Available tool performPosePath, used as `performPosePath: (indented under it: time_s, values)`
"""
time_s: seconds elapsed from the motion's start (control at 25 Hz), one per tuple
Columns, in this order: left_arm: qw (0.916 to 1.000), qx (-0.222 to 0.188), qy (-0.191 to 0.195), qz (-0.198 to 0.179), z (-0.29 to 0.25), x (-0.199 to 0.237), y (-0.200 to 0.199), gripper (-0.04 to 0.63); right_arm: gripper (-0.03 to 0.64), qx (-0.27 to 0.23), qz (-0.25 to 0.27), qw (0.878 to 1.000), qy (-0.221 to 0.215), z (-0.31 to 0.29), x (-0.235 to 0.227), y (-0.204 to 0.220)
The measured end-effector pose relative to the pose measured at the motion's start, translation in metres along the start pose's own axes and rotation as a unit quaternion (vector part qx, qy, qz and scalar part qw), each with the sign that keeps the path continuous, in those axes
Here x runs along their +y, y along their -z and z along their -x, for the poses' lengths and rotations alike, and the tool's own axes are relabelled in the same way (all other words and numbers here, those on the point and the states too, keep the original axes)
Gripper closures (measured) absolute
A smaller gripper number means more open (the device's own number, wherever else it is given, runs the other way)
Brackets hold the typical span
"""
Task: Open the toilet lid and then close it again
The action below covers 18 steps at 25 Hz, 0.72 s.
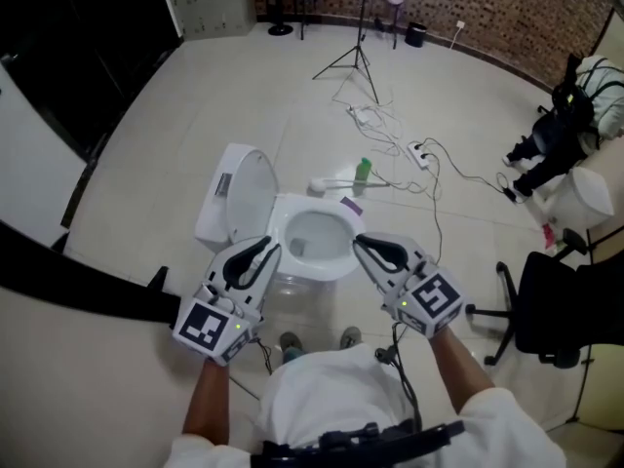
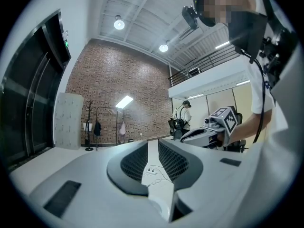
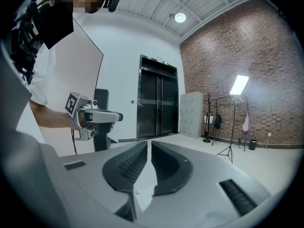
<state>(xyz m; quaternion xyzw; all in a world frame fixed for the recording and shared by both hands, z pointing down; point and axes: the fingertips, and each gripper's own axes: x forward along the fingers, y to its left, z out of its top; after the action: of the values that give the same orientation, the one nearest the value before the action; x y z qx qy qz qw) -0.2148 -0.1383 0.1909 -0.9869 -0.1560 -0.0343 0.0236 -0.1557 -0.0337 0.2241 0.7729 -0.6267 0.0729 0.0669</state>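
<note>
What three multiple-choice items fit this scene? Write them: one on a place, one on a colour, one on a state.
1. The green bottle is: A on a shelf; B on the floor beside the toilet; C on a table.
2. The toilet is: A white; B black; C blue.
3. The toilet lid is: A shut; B missing; C raised.
B: it sits on the floor tiles next to the toilet. A: its whole body is white. C: the lid leans back, leaving the bowl exposed.
</note>
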Motion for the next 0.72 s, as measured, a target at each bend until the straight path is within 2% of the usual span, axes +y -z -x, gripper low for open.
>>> performPosePath:
  time_s: [0.12,0.72]
  values:
    - [0.9999,0.009,0.002,0.011,-0.002,-0.005,0.002,0.531,0.589,-0.006,-0.008,1.000,0.000,0.002,-0.002,0.002]
    - [0.9997,0.020,0.008,0.010,-0.024,-0.020,0.011,0.531,0.591,-0.001,-0.013,1.000,-0.002,0.016,-0.019,0.016]
